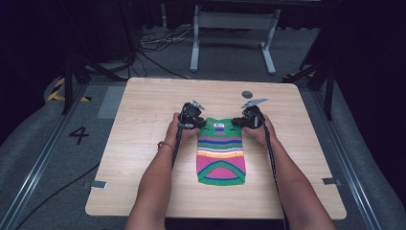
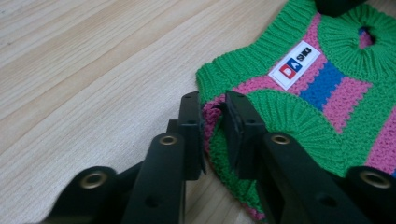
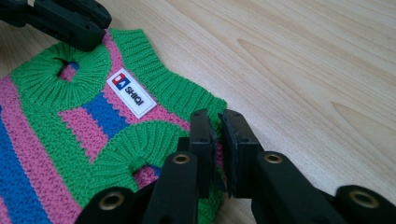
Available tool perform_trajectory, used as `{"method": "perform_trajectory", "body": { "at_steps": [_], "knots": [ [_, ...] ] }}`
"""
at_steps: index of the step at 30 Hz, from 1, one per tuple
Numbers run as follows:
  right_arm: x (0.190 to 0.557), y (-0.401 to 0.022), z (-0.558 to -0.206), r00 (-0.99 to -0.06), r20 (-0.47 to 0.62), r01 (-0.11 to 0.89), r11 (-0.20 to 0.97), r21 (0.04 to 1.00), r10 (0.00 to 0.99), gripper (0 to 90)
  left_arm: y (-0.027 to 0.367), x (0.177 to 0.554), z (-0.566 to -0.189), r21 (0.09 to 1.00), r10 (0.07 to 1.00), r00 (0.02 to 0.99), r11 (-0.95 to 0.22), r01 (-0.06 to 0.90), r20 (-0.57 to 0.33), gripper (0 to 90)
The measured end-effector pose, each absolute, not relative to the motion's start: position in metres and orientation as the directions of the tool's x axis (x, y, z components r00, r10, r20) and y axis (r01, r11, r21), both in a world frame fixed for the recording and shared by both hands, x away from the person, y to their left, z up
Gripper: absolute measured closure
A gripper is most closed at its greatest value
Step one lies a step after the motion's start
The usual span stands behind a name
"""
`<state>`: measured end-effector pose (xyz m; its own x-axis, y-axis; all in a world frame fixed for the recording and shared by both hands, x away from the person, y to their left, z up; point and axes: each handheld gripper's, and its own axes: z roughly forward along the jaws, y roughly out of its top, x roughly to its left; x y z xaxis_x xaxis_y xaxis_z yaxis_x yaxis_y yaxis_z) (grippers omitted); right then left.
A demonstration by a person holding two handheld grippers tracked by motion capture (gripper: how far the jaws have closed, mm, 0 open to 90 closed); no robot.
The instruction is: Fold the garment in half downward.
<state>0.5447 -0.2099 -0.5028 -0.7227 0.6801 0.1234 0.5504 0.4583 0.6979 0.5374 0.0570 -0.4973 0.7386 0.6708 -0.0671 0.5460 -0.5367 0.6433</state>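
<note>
- At the left of the high view, the person's left hand (image 1: 176, 130) is holding the left gripper (image 1: 197, 122) against the upper left corner of a small striped knitted sweater (image 1: 221, 158).
- In the left gripper view, that gripper's jaws are standing almost closed, with only a narrow gap between them, and they are pinching the pink and green edge of the knit at the shoulder corner.
- The sweater is lying flat near the middle of the wooden table (image 1: 143, 158), its neck end toward the top of the frame and its hem toward the bottom.
- A white label (image 2: 294, 65) is sitting just below the neckband, between the two armholes.
- At the right of the high view, the right hand (image 1: 261, 133) is holding the right gripper (image 1: 238, 121) at the sweater's upper right corner.
- In the right gripper view, those jaws are likewise nearly shut, nipping the green ribbed edge of the opposite shoulder corner.
- Judging by the chunky knit, the sweater looks light, soft and limp; it will likely sag and stretch when lifted and is not fragile.
- The thick ribbed edging is probably giving a sure bite, so the two shoulder corners seem sensible places to hold it, keeping it spread rather than bunched.
- A small dark round mark (image 1: 247, 94) is showing on the table above the right gripper; what it is cannot be told.
- No containers are standing on the table.
</note>
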Motion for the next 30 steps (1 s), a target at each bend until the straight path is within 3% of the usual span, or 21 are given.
{"method": "perform_trajectory", "body": {
  "at_steps": [7, 30],
  "knots": [
    [0.542, -0.208, -0.500, -0.731, 0.088, 0.526, 0.476, 0.705, 0.677, 87.1, 0.054, 0.534, -0.494, 0.638, 0.661, 0.751, -0.572, 0.515, -0.013, 85.0],
    [0.496, -0.218, -0.445, -0.824, 0.037, 0.355, 0.465, 0.811, 0.565, 87.2, 0.073, 0.486, -0.444, 0.747, 0.574, 0.813, -0.582, 0.322, 0.096, 86.0]
  ]
}}
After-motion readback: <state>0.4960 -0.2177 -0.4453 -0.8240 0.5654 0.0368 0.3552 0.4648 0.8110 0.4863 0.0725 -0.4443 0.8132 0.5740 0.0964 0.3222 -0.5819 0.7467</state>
